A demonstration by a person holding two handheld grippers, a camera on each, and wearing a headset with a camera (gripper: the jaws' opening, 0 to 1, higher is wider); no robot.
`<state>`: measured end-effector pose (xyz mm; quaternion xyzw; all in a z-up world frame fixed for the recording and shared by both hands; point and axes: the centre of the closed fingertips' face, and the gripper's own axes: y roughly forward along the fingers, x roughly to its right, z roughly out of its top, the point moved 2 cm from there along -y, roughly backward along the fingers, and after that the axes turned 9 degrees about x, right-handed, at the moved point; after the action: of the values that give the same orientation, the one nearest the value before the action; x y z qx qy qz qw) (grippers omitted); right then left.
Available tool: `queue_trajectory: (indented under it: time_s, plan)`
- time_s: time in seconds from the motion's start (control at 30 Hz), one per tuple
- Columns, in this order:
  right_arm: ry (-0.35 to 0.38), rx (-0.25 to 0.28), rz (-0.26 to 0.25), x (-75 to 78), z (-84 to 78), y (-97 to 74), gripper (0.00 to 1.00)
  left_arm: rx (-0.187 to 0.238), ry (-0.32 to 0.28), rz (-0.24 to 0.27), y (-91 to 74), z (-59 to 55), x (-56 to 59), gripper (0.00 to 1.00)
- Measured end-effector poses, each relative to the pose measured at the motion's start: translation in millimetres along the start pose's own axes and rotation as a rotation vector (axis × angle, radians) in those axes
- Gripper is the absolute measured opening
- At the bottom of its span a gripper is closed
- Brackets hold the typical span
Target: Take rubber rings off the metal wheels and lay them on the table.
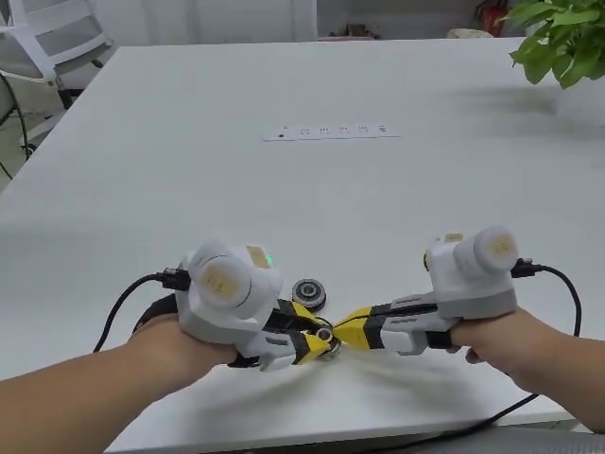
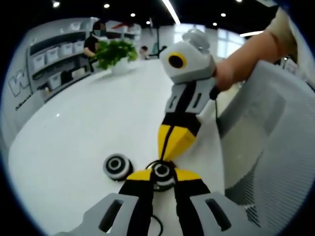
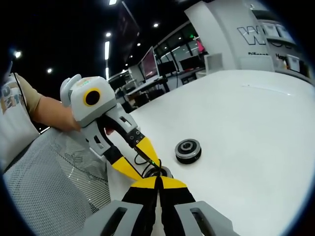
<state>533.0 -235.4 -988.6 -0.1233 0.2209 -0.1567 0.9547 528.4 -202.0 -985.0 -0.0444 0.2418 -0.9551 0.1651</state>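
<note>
While the left gripper [image 1: 321, 342] [image 2: 161, 177] is held low over the near edge of the white table [image 1: 284, 199], its yellow-tipped jaws are clamped on a small metal wheel [image 1: 325, 335] [image 2: 162, 172] [image 3: 160, 172], one jaw on each side. The right gripper [image 1: 338, 333] [image 3: 158, 184] meets it head-on from the opposite side, jaws pressed together, tips at the rim of that wheel. A thin dark loop, the rubber ring [image 2: 149, 165], stands off the wheel beside those tips. Whether the tips have it nipped cannot be told.

A second wheel [image 1: 308, 293] [image 2: 117, 166] [image 3: 188, 150] lies flat on the table just beyond the grippers, apart from both, its dark ring seated on it.

Each gripper is held in a hand, the left hand [image 1: 180, 348] and the right hand [image 1: 510, 336], and a black cable trails from each body. A small green light [image 1: 268, 259] shows on the left gripper's housing.

Writing: a large "W" begins the lettering on the far wall [image 3: 252, 34] [image 2: 19, 84]; the letters after it and the smaller line beneath are not legible. Print on the person's shirt [image 3: 7, 96] is cut off and unreadable. The markings on the white power strip [image 1: 331, 131] at mid-table are too small to read.

A green plant [image 1: 558, 38] [image 2: 115, 51] stands at the far right corner of the table.
</note>
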Motion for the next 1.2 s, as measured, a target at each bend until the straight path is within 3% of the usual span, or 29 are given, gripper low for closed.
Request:
queue_trajectory:
  time_s: [0.67,1.2]
  plan:
    - [-0.003,0.011,0.013,-4.4,7.1,-2.6,0.00,0.041,-0.011,-0.004,-22.4,16.4,0.2,0.31]
    - [-0.022,-0.007,0.046,-14.5,16.2,0.2,0.00,0.090,-0.049,0.013,-60.1,23.4,-1.7,0.41]
